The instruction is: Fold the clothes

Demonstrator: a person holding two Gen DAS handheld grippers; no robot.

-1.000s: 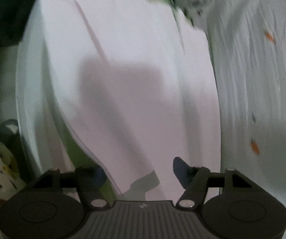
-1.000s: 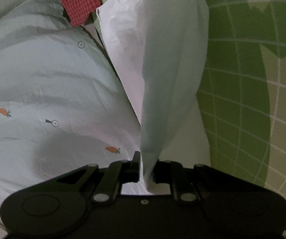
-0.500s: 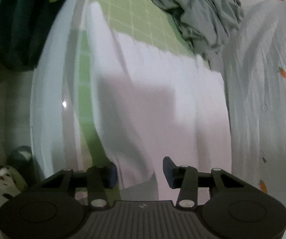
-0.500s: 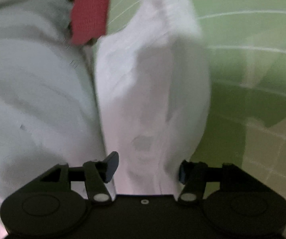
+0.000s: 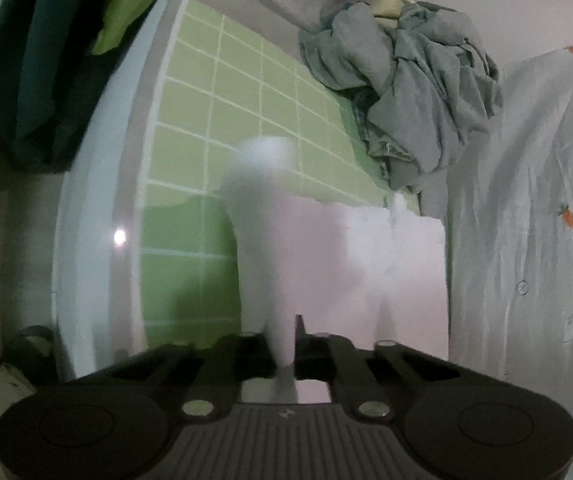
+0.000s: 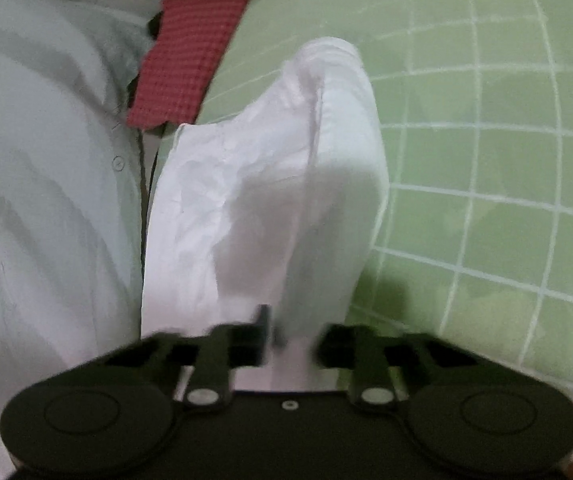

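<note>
Left tool (image 5: pixel 286 344) pinches a raised fold of the white garment (image 5: pixel 326 264); right tool (image 6: pixel 290 332), jaws closing around another fold of it (image 6: pixel 286 208), lifts cloth above the green gridded mat (image 6: pixel 486 160).

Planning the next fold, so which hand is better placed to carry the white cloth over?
Left, probably: the left tool is shut on the white cloth; the right tool is closing.

Right tool (image 6: pixel 291 344) tips motion-blurred
</note>
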